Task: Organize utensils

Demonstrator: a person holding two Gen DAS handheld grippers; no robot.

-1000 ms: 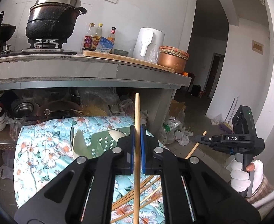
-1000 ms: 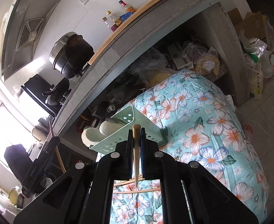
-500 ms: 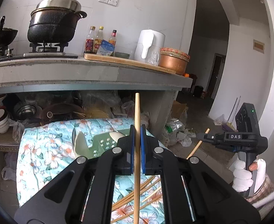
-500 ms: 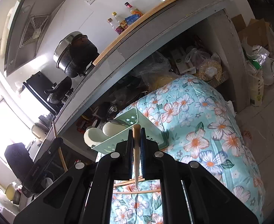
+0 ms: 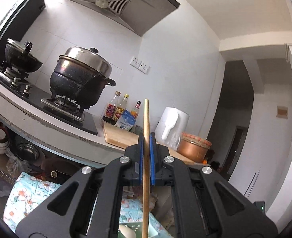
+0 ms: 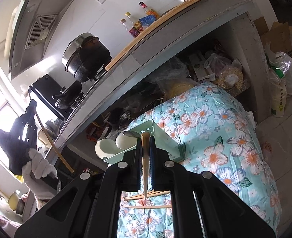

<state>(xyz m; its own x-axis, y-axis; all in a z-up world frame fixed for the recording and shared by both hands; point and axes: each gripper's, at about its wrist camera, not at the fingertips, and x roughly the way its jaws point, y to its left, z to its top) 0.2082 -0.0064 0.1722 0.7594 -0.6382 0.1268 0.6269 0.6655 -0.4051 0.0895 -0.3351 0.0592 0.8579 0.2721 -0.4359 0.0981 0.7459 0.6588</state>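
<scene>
Left gripper (image 5: pixel 145 156): jaws clamped on one wooden chopstick (image 5: pixel 146 130), stick standing upright, camera tipped up toward the counter.
Right gripper (image 6: pixel 145 154): pinching a second chopstick (image 6: pixel 145 158), thick end pointing at the holder.
Green holder (image 6: pixel 165 138): sits on the floral cloth (image 6: pixel 215 130) near its back edge, already has white spoons (image 6: pixel 122 141) in it.
Loose chopsticks (image 6: pixel 146 195): a few lying on the cloth's near side.
Progress: I'd say partway; both held sticks and the loose ones aren't in yet.
</scene>
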